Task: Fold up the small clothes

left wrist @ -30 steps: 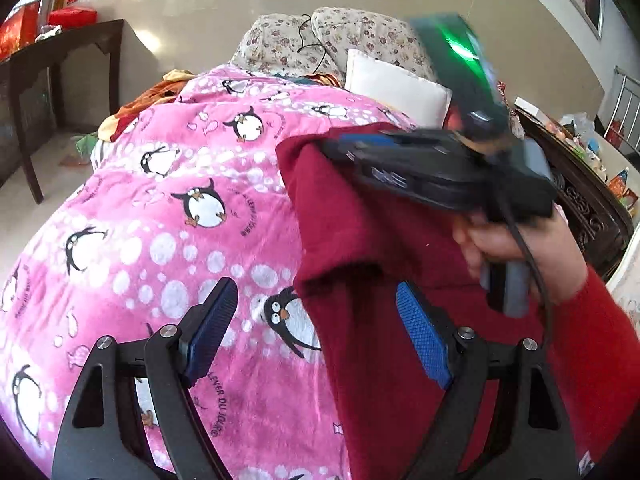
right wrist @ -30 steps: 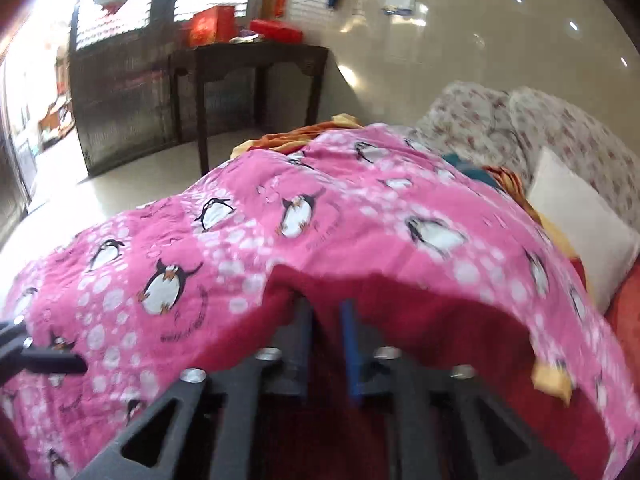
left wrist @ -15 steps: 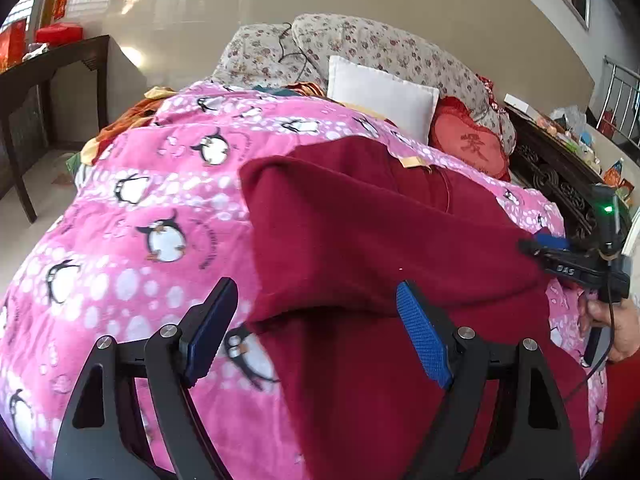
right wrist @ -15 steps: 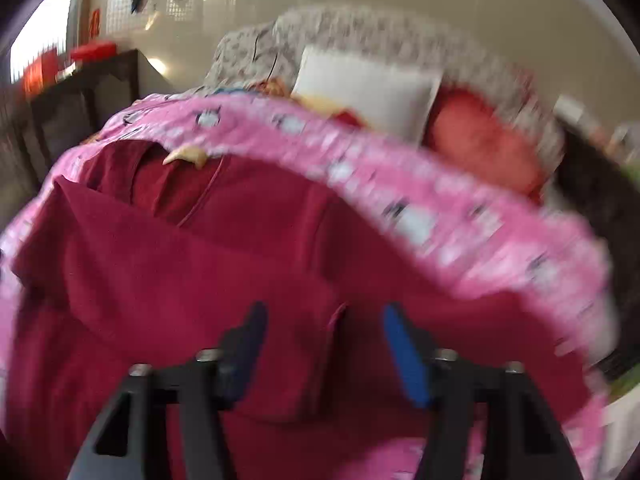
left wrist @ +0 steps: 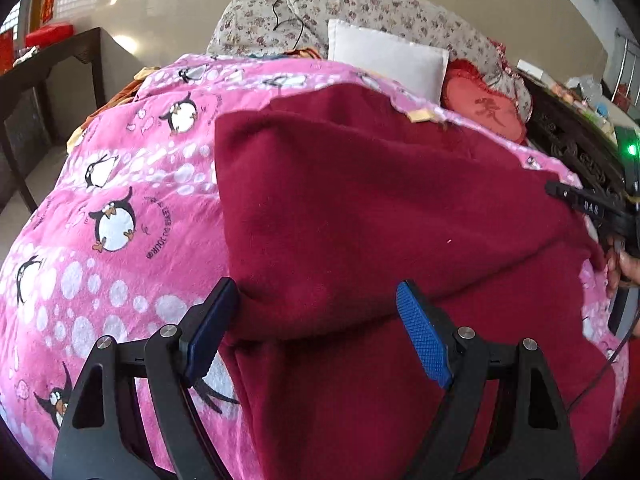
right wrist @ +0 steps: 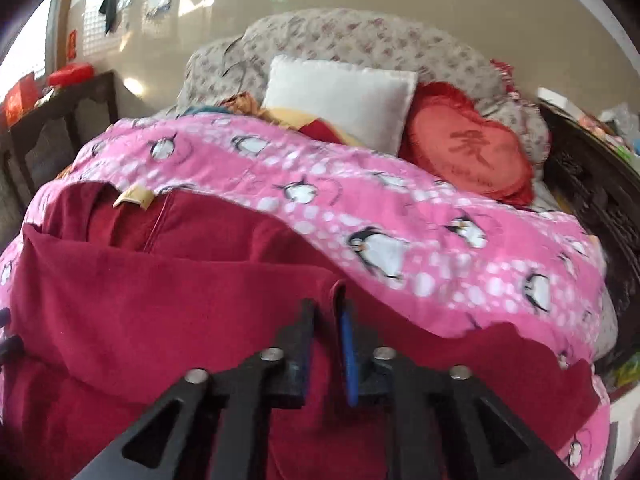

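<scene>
Bed: pink penguin blanket (left wrist: pixel 120 184) covers it; white pillow (right wrist: pixel 340 100) at far end.
Garment: dark red garment (left wrist: pixel 380 208) lies folded over on blanket, centre-right.
Left gripper (left wrist: pixel 316 336): I read it wide, straddling the fold's near edge.
Right gripper (right wrist: pixel 326 344): narrow, pinching the garment's edge.

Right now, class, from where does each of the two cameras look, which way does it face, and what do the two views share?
Left wrist: on the left gripper, facing up the bed across the red garment; its open fingers show below, and the right gripper with the person's hand at the right edge.
Right wrist: on the right gripper, facing the bed head from the garment's right side; its fingers are shut on a garment edge.
Shared: the red garment, pink penguin blanket, white pillow and red cushion.
</scene>
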A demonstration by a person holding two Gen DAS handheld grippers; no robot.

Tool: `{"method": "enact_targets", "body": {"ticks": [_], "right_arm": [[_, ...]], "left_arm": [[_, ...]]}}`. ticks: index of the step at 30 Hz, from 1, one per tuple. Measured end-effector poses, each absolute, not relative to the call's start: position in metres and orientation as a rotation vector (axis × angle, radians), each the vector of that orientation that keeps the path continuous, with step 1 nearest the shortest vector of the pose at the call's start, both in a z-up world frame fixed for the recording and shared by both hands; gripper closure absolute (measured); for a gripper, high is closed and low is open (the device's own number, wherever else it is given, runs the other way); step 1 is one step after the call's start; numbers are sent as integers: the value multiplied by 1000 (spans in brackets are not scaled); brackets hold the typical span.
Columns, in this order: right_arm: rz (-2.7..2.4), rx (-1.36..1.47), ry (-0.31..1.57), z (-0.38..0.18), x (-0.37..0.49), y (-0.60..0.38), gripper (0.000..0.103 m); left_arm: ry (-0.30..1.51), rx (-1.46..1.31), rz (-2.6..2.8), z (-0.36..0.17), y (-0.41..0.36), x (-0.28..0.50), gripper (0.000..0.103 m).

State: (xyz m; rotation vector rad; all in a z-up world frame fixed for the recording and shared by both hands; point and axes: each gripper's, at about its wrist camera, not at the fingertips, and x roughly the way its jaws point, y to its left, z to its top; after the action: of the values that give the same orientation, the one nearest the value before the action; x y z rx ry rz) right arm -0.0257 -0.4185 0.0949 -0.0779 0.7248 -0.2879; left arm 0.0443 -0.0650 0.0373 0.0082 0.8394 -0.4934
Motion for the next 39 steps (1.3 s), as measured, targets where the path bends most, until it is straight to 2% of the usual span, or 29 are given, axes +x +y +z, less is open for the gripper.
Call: {"method": "enact_targets", "body": {"ticks": [1, 4, 8, 12, 13, 16, 17, 23, 32, 33, 34, 35, 37, 39], "right_arm": [[-297, -60, 682, 101, -38, -420, 80], [-251, -17, 627, 111, -65, -417, 79], [-246, -53, 757, 74, -49, -407, 79], [-211, 13, 722, 88, -64, -413, 79], [-202, 68, 698, 96, -77, -421, 75], [-257, 171, 659, 106, -108, -453, 48], [-282, 210, 659, 107, -120, -467, 46], [-469, 585, 624, 79, -204, -585, 45], [-524, 997, 481, 25, -232, -688, 45], [-518, 1019, 454, 22, -232, -694, 46], [-508, 1028, 423, 21, -233, -698, 54], [-465, 1035, 371, 22, -233, -702, 72], [-421, 1039, 339, 28, -231, -705, 93], [-415, 996, 291, 47, -233, -698, 94]], "left_arm": [[833, 0, -498, 40, -63, 44, 21], [830, -1, -495, 42, -66, 47, 21], [854, 35, -482, 29, -79, 52, 21], [844, 84, -462, 27, -85, 46, 21], [850, 70, -468, 29, -83, 44, 21], [854, -3, -516, 41, -80, 38, 21], [851, -10, -527, 44, -82, 36, 21], [854, -9, -595, 51, -104, 24, 21], [874, 33, -604, 47, -123, 19, 21], [875, 30, -601, 48, -122, 19, 21], [878, 24, -596, 48, -120, 20, 21], [880, 19, -593, 48, -119, 21, 21], [881, 7, -589, 50, -114, 23, 21], [873, 3, -580, 54, -106, 23, 21]]}}
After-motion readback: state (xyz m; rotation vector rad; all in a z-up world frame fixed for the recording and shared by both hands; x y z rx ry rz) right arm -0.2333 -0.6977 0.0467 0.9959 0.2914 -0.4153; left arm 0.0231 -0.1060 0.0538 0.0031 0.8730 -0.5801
